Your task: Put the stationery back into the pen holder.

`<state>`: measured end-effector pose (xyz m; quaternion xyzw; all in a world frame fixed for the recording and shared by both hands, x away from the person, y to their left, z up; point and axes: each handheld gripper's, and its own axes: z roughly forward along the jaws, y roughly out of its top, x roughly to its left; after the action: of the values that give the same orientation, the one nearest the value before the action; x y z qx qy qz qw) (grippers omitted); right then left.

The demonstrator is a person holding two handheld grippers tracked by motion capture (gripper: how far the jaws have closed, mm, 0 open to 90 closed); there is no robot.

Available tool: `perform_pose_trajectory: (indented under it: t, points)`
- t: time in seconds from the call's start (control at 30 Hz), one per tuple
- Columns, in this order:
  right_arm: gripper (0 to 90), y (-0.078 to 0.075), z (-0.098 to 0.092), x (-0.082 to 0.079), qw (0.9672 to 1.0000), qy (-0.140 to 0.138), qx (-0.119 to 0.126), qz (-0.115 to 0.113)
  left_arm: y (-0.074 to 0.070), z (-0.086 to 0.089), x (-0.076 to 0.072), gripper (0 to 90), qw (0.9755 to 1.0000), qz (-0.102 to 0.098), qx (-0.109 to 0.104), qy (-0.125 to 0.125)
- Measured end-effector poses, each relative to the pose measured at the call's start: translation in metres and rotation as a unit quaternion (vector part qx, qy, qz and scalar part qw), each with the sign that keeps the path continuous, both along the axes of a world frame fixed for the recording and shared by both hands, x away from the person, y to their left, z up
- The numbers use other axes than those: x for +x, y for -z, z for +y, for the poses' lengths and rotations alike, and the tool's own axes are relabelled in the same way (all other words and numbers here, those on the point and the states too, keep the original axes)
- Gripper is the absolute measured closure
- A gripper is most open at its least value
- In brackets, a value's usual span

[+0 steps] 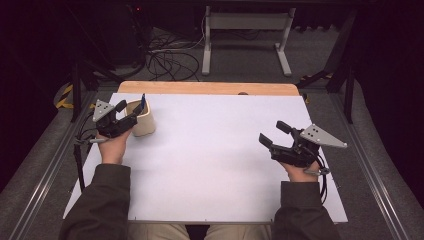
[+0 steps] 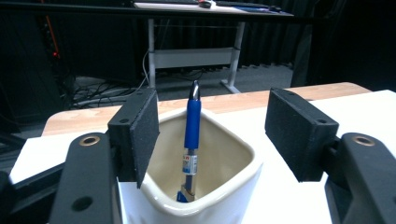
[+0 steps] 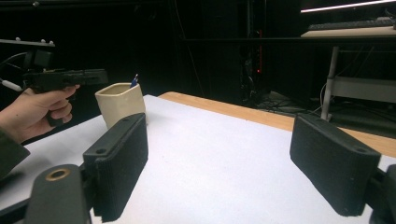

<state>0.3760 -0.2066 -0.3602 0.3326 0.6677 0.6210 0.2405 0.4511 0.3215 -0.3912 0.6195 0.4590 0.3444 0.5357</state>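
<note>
Left gripper (image 2: 210, 135): black padded fingers (image 2: 135, 135) spread wide, one on either side of the cream, square-mouthed ceramic cup (image 2: 196, 186), nothing held. Left pad just at the near-left rim, perhaps touching, hard to tell; right pad clear of the wall, with white surface (image 2: 373, 107) visible in the gap. Inside the cup, a blue plastic pen (image 2: 192, 126), tip up, leaning against the far wall and poking above the rim. Cup standing upright near the far left corner of the white surface, close to the bare wooden strip along the far edge.

Right gripper (image 1: 280, 135): fingers likewise wide apart and empty, hovering low over the right side, well apart from the cup.

Likely risks, as judgement only:
- Uneven closing. With the left pad nearer than the right, first contact on one side could shove or twist the cup instead of clamping it.
- Slip. Smooth glazed walls and rounded corners, so a light squeeze may let the cup slide on lifting.
- Tipping. A grip high near the rim could tilt the cup and spill the loose pen.
- Edge. Any push leftward or away could carry the cup toward the corner.
</note>
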Motion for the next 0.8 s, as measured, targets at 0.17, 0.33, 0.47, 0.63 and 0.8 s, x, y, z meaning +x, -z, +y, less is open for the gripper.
perform_pose_trajectory:
  t: [0.17, 0.33, 0.47, 0.63, 0.8]
  points:
    - [19.7, 0.000, -0.001, 0.000, 1.0000, 0.001, 0.002, 0.000, -0.005, -0.005, -0.004, 29.0, 1.0000, -0.003, -0.001, 0.009]
    - [19.4, -0.001, -0.002, 0.000, 1.0000, 0.002, 0.005, 0.001, -0.011, -0.010, -0.009, 25.4, 0.9998, -0.007, 0.002, 0.020]
    - [18.6, -0.001, -0.002, 0.000, 1.0000, 0.002, 0.006, -0.002, -0.015, -0.014, -0.014, 21.6, 0.9996, -0.010, 0.005, 0.027]
    - [18.1, -0.001, -0.002, 0.000, 1.0000, 0.001, 0.007, -0.002, -0.021, -0.018, -0.022, 19.3, 0.9992, -0.015, 0.007, 0.037]
    - [17.6, -0.001, -0.004, 0.000, 1.0000, -0.001, 0.009, -0.001, -0.026, -0.024, -0.029, 16.8, 0.9985, -0.017, 0.012, 0.050]
